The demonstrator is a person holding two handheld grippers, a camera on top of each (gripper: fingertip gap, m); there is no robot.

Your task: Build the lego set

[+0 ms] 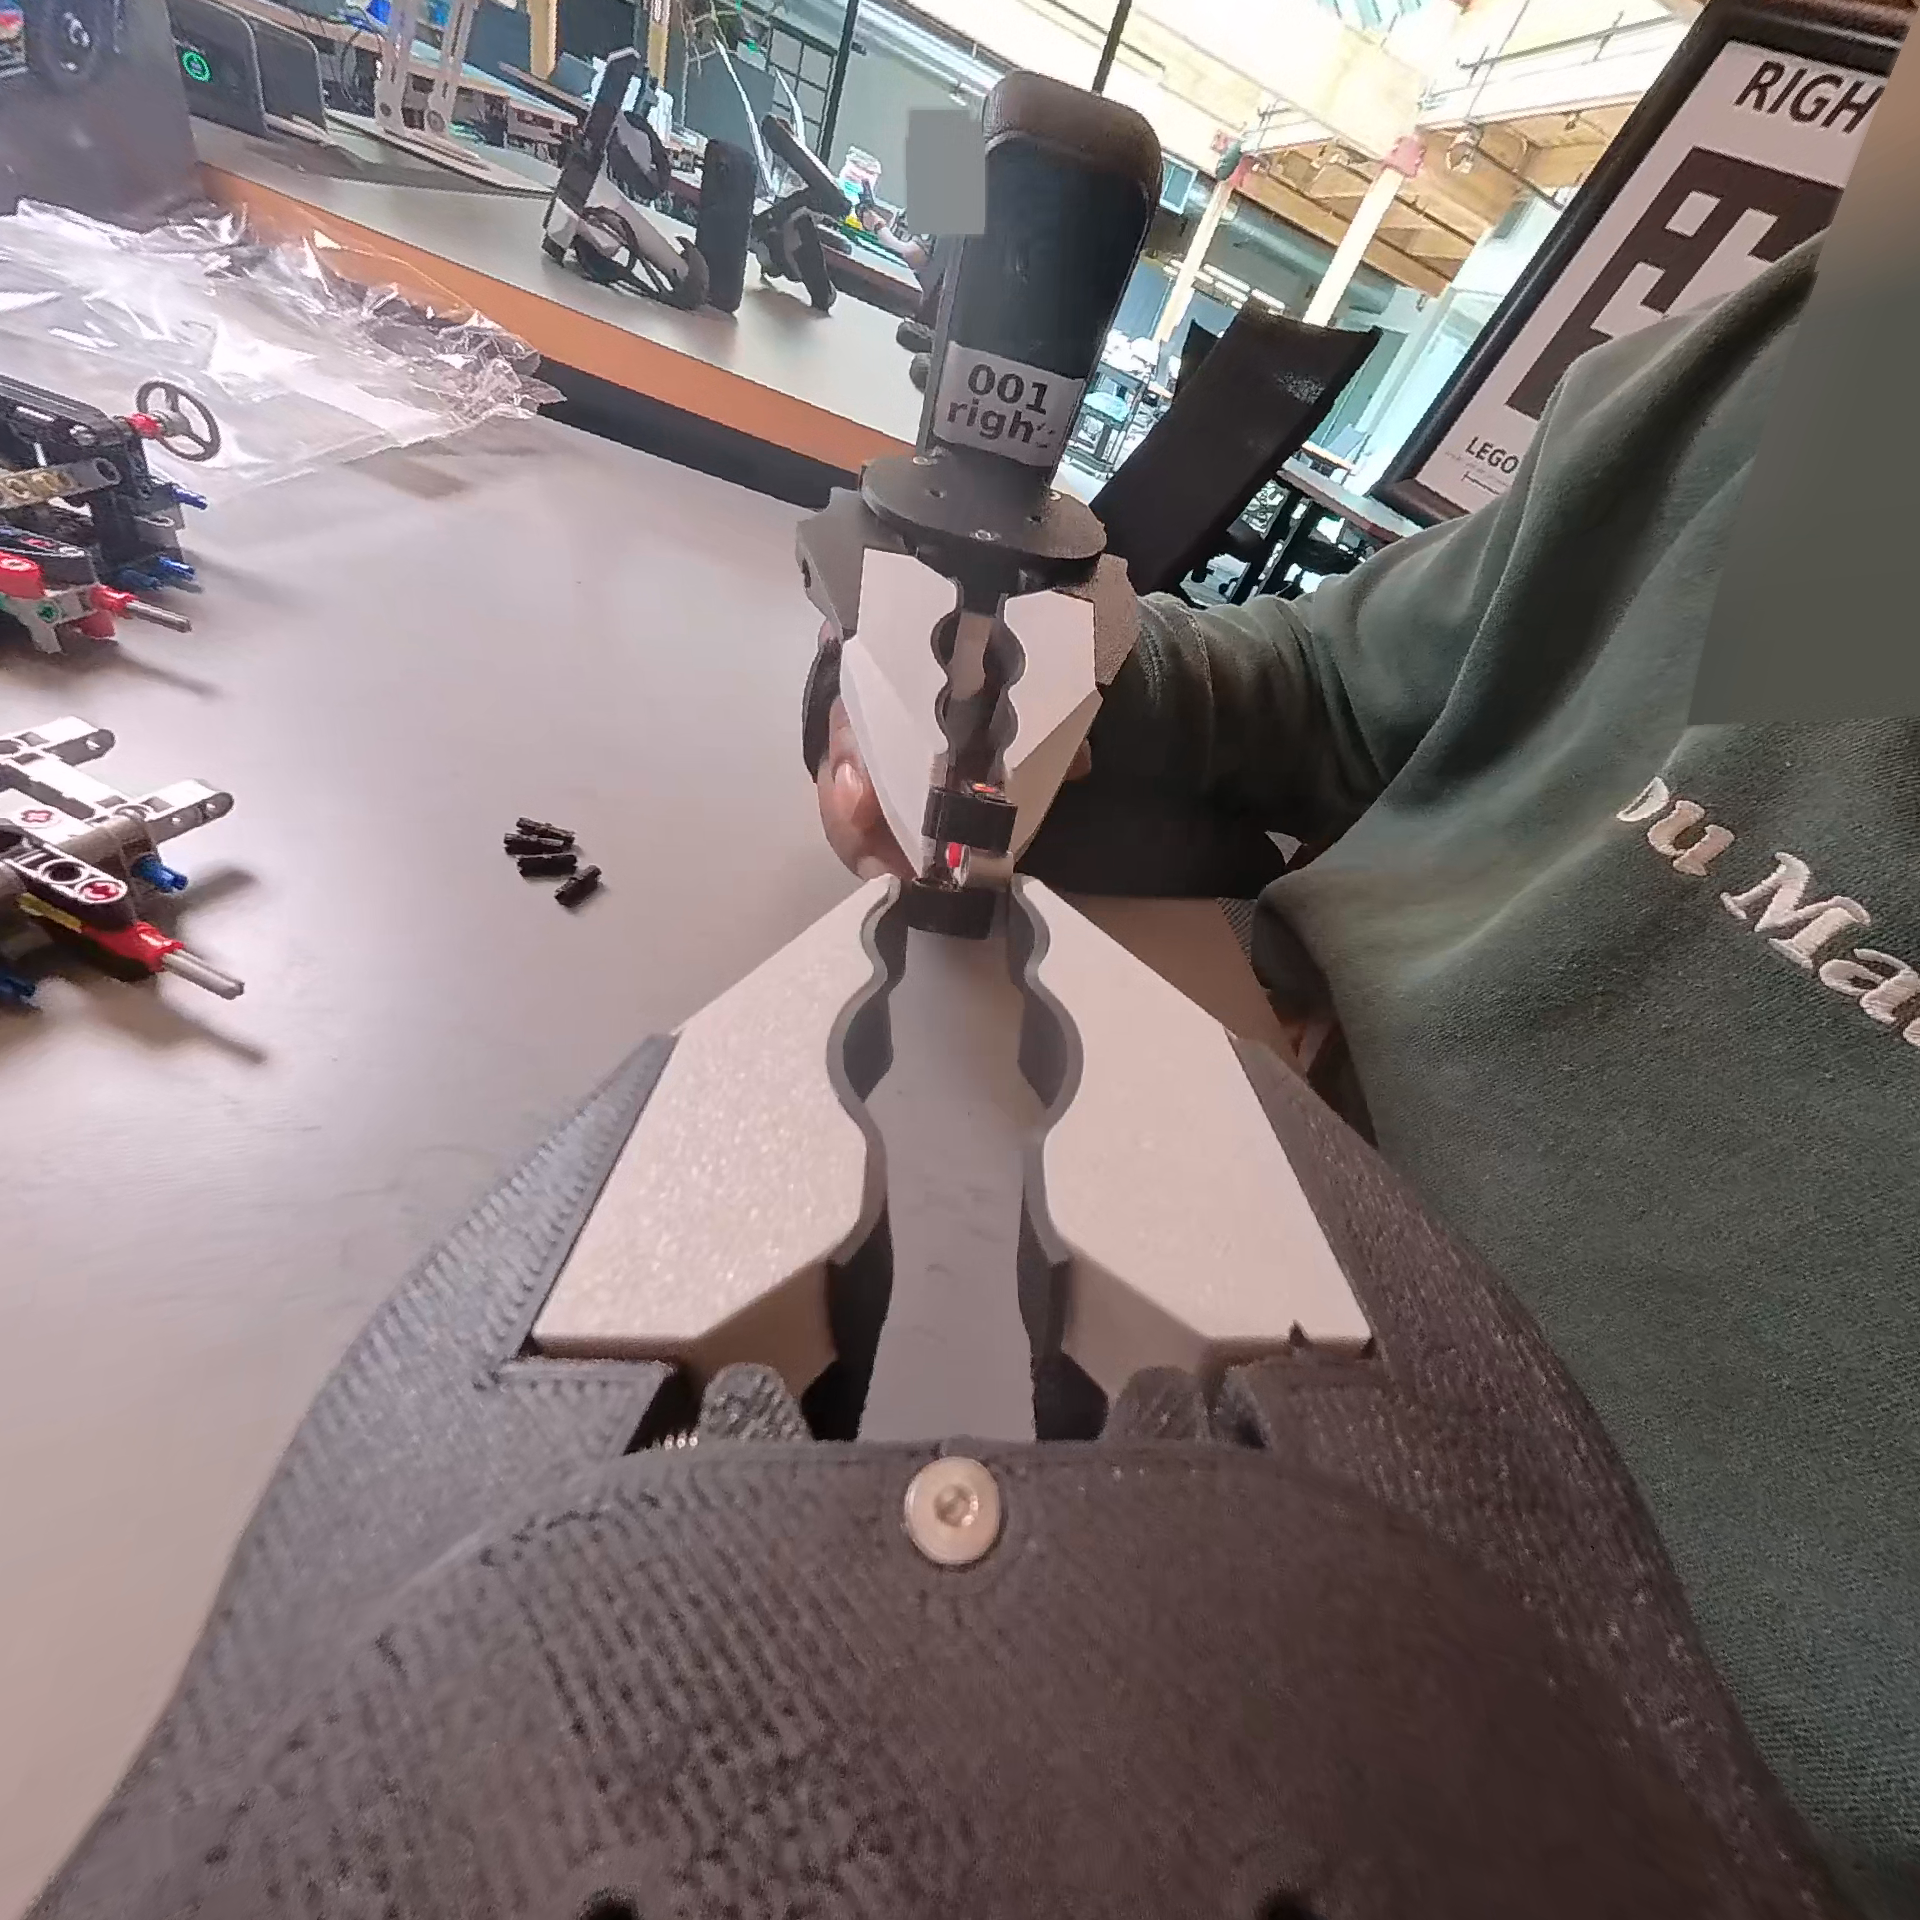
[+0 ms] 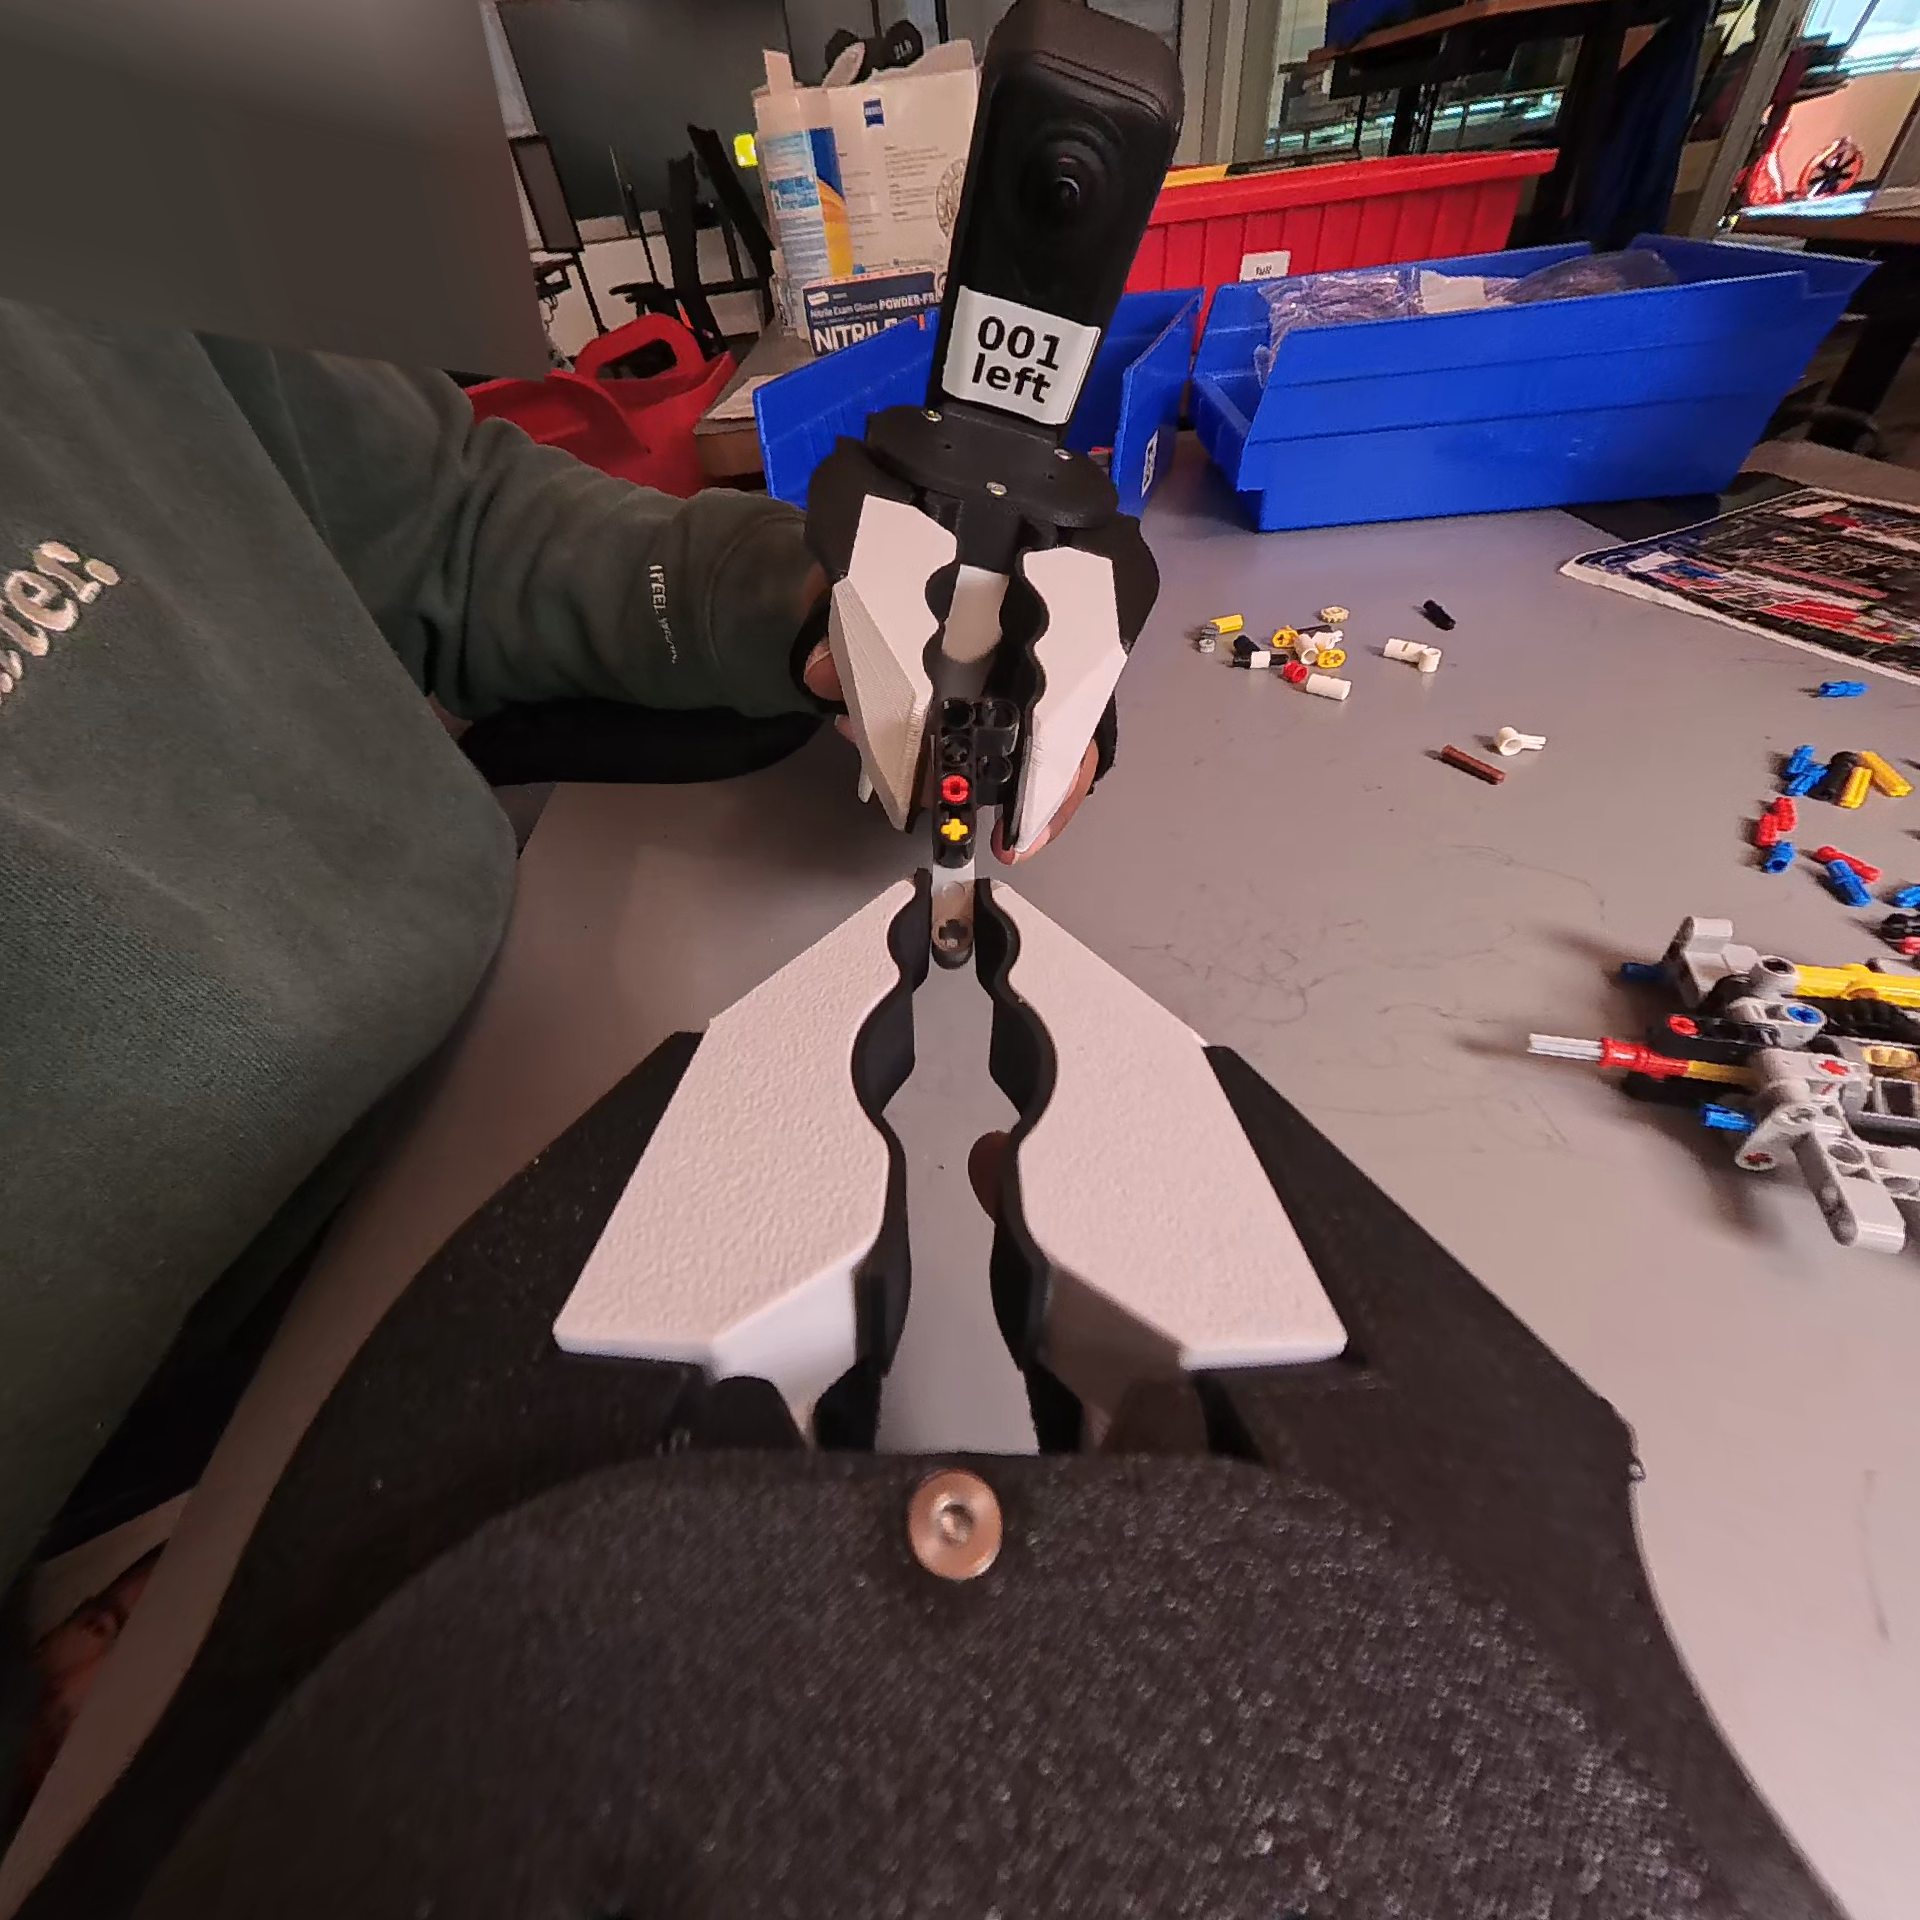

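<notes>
Facing tip to tip above the grey tabletop (image 2: 1299,935), a small black-and-grey toy-brick assembly with red and yellow pins (image 2: 958,821) is gripped by both nearly closed jaws: the left gripper (image 1: 951,902) on its black end, the right gripper (image 2: 948,914) on its grey beam.

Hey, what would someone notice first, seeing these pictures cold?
The two hand-held grippers, left and right, meeting tip to tip over the grey table, a small black and grey brick assembly between them. Then the loose colourful brick pieces and blue bins behind.

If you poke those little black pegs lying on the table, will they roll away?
Probably a bit. The black pegs look round and stubby, so they could roll sideways on the smooth table. They seem tiny and light, likely scattering easily. Their ridged ends may stop them soon.
</notes>
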